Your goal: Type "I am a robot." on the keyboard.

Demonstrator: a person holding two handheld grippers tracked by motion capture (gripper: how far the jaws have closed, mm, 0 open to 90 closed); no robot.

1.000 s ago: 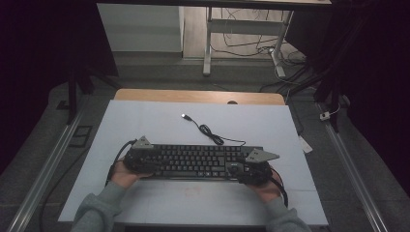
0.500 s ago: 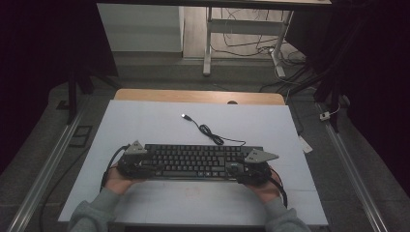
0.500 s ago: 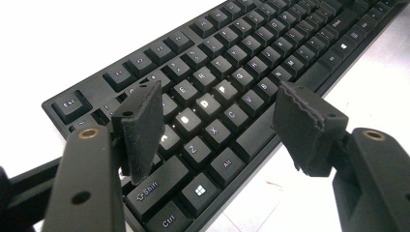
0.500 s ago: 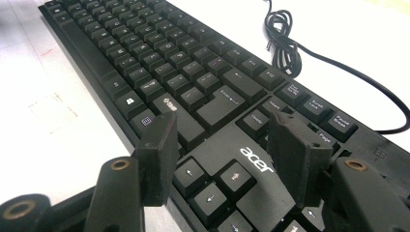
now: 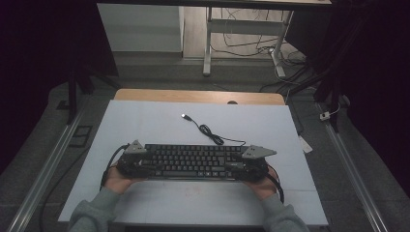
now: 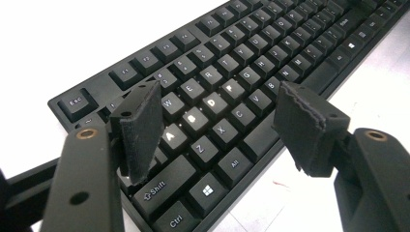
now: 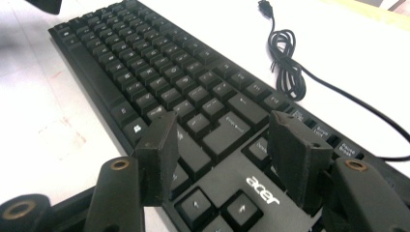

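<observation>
While both ends are flanked: the black rectangular plastic keyboard [image 5: 193, 161] lies flat on the pale desk [image 5: 145, 121], near its front edge.
Left gripper [image 6: 217, 125]: jaws spread, hovering over the Shift and Z corner, pinching nothing.
Right gripper [image 7: 222, 154]: jaws spread above the arrow-key end, empty.
Black coiled USB cable [image 5: 208, 130]: trails loose toward the desk's far side.
Advice: bite both short edges evenly, lift level, and likely mind the cable's drag.

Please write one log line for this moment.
left gripper: open, over keyboard left end | right gripper: open, over right end | cable: loose on table
</observation>
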